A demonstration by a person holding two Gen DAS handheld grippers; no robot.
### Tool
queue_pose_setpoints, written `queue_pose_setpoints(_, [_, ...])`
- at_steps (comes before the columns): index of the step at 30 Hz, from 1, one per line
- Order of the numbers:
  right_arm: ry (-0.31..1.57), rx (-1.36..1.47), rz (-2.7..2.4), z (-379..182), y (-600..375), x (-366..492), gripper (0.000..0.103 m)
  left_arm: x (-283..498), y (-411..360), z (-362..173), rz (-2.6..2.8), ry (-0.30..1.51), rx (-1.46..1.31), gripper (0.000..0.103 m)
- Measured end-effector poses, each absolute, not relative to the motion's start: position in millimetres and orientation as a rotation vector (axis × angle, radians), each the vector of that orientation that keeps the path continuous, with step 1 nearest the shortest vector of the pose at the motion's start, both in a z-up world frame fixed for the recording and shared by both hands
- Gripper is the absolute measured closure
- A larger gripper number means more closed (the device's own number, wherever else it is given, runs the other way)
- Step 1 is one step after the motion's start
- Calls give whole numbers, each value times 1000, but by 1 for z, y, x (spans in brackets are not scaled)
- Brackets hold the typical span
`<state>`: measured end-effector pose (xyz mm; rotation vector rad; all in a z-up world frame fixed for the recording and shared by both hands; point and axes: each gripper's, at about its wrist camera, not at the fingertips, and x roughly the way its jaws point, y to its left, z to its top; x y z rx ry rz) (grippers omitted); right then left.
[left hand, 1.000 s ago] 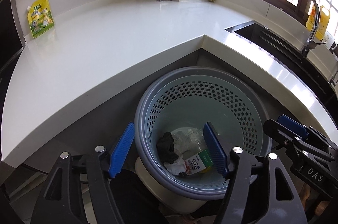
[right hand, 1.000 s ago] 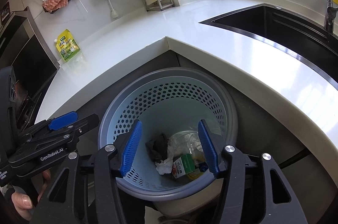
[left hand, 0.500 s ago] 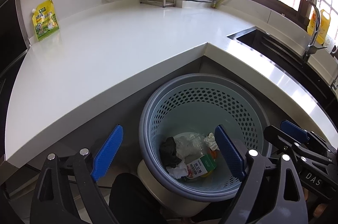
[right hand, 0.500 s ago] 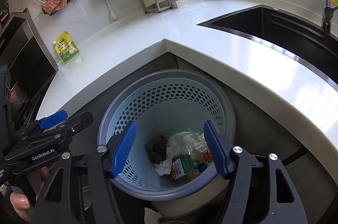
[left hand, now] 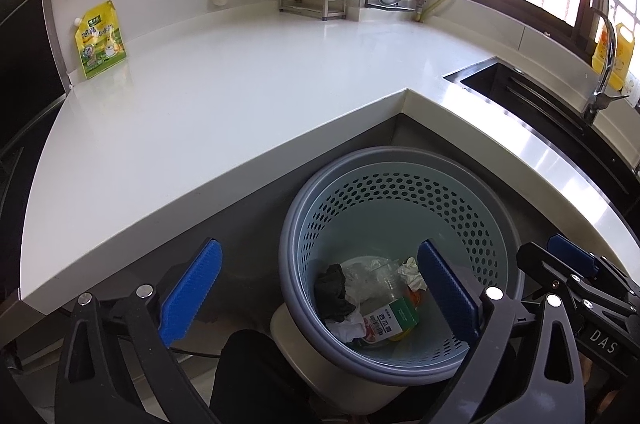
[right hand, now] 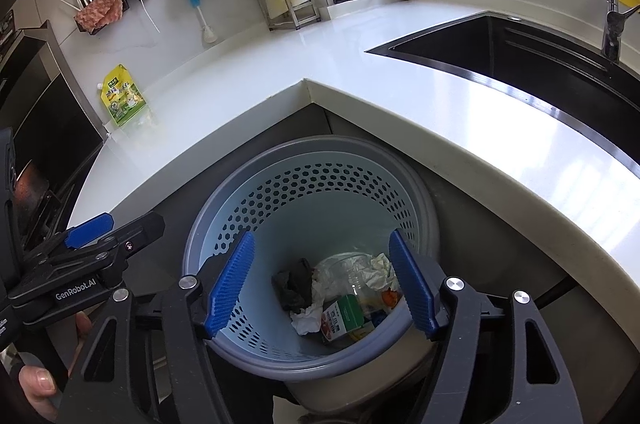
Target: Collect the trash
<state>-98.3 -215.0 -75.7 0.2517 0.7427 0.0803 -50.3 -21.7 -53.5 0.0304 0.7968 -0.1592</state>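
One perforated basket (left hand: pixel 400 207) holds one green carton (left hand: pixel 394 320), one black rag (left hand: pixel 330 290) and one clear jar (right hand: pixel 352 274). One yellow pouch (left hand: pixel 99 39) stands on the surface (left hand: pixel 240 91).

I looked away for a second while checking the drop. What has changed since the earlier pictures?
Both grippers' jaws are opening, nothing between the pads: the left gripper has spread a lot, the right gripper a little. A crumpled white paper now lies atop the trash in the basket. The carton, black scrap and yellow pouch on the counter stayed put.
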Motion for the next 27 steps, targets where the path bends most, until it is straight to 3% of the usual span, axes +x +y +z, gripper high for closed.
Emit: queue_pose_setpoints(27, [729, 238, 90, -68, -211, -104, 36, -52, -25, -47, -113, 783, 56, 6])
